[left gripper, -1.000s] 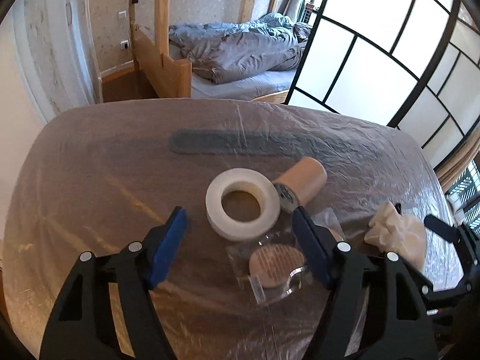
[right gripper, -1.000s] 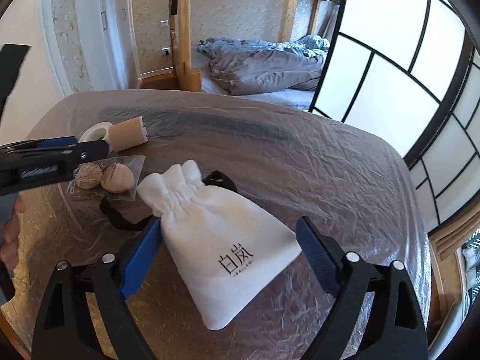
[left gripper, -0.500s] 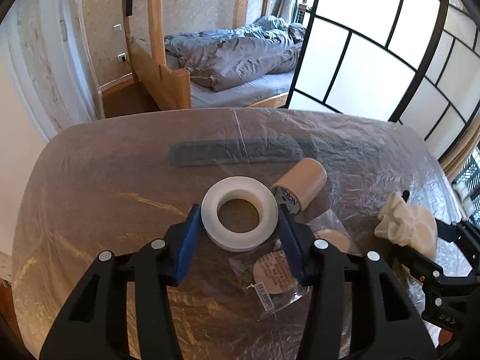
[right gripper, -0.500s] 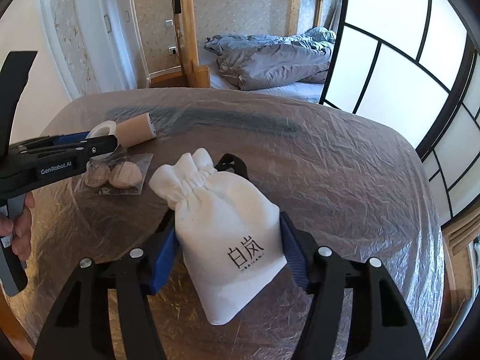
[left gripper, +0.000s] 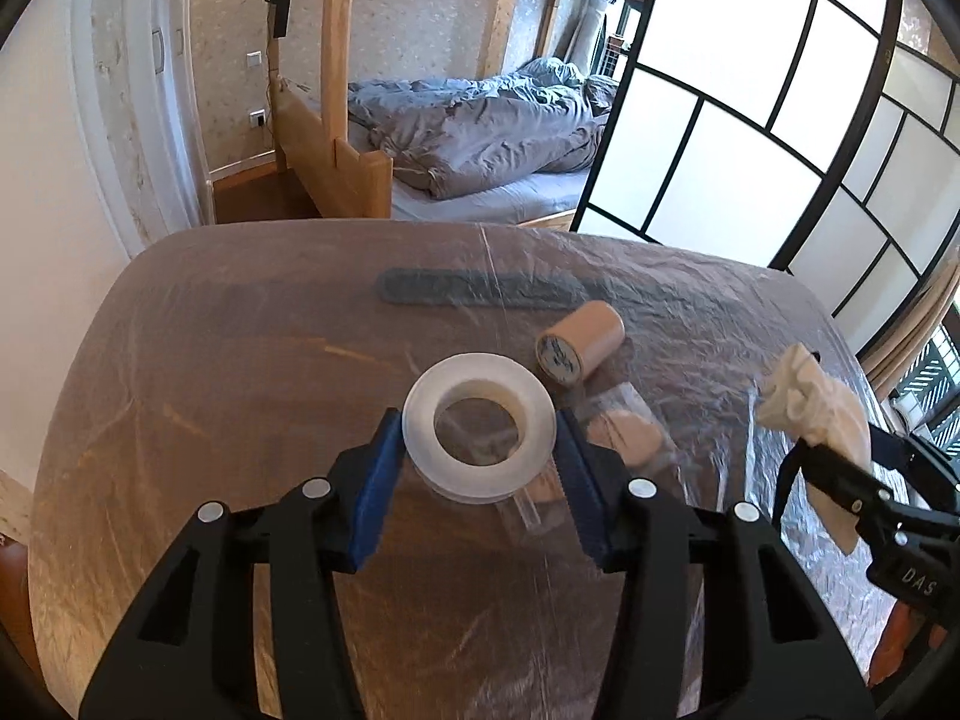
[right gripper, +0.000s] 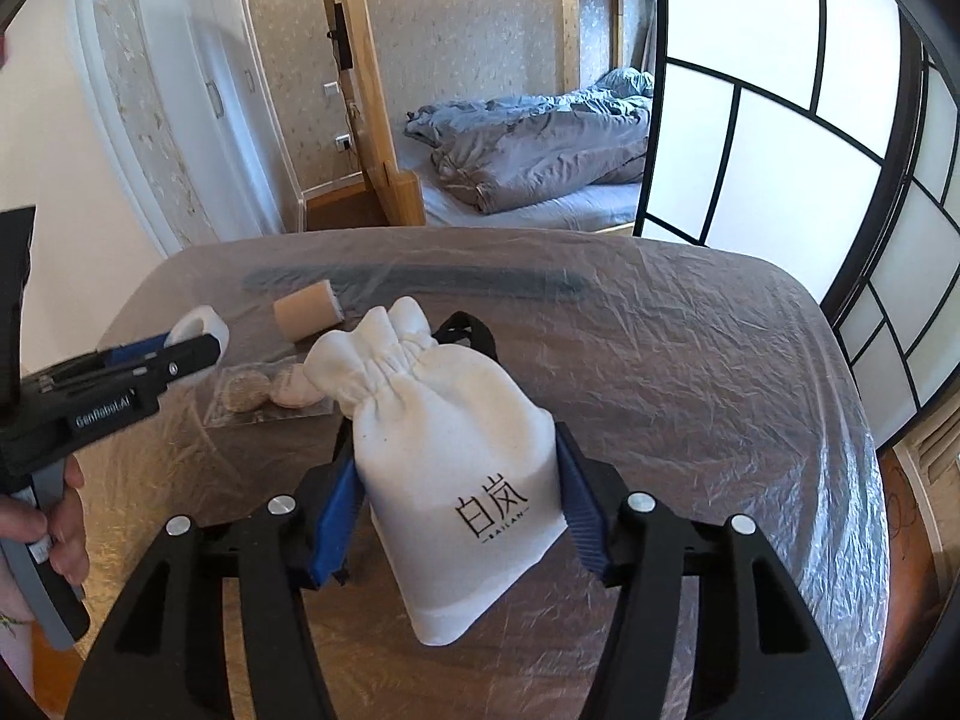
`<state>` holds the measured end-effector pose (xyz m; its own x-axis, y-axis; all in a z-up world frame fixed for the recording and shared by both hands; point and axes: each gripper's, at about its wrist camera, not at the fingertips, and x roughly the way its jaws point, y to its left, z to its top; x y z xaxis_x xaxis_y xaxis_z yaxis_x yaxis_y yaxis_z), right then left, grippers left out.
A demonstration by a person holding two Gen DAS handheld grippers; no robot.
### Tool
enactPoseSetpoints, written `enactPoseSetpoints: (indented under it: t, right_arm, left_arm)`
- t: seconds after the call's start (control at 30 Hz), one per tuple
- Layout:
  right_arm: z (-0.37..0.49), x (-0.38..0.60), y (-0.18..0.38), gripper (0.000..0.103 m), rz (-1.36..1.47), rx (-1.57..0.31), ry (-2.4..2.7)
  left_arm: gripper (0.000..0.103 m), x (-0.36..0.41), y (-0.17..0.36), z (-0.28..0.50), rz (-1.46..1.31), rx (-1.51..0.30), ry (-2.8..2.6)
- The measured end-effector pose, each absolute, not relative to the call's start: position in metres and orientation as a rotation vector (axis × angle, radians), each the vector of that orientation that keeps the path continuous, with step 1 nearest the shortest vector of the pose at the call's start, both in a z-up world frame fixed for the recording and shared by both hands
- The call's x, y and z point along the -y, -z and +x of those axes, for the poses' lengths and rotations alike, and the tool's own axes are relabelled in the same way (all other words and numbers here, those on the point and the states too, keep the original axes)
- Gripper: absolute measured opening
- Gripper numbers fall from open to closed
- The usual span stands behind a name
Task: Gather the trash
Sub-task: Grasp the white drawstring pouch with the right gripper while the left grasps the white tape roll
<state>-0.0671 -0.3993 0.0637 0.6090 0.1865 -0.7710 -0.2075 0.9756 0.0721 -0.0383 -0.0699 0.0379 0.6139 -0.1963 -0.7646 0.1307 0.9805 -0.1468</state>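
Evidently, the tape roll is clamped across its rim by the left gripper, lifted off the tabletop. The white pouch is squeezed as the right gripper fingers close, keeping both ready for disposal.

You are in a home bedroom. Beyond your jaws, past the plastic-covered table, you see a wooden bunk bed with a crumpled grey duvet. To the right of the jaws stands a paper-panel sliding screen.
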Motion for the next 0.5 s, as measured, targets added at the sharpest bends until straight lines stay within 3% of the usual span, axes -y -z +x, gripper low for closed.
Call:
enactPoseSetpoints:
  t: [0.5]
  right_arm:
    - [-0.108,0.397,-0.068,0.058,-0.005,-0.900,-0.233]
  left_arm:
    - [0.052,0.086,-0.045,-0.083,-0.068,-0.884,0.209]
